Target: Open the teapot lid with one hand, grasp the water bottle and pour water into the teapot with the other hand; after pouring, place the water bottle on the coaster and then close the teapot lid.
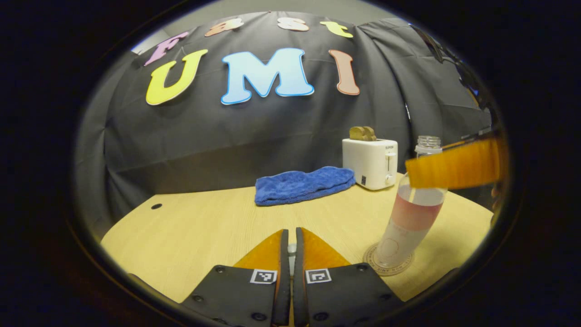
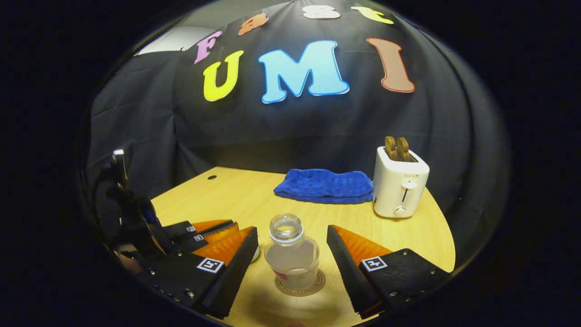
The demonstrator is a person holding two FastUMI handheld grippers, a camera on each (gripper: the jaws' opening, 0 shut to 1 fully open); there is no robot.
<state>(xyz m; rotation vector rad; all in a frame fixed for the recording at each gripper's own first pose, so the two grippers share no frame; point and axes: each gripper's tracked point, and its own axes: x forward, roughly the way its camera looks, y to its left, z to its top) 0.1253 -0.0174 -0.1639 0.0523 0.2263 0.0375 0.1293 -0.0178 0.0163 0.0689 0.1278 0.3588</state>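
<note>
Closest in the left gripper view, the left tongs [image 1: 291, 243] are nearly closed, with something small and pale in the narrow gap between the fingers; I cannot tell what it is. To the right of them the water bottle [image 1: 411, 218] stands upright on the round coaster [image 1: 370, 262], without cap, on the wooden tabletop [image 1: 199, 231]. In the right gripper view the right tongs [image 2: 292, 238] are wide open, one finger on each side of the bottle, both apart from it. Farther back lie a blue towel [image 2: 324, 185] and, to its right, a white toaster [image 2: 399, 184] with two slices in it.
</note>
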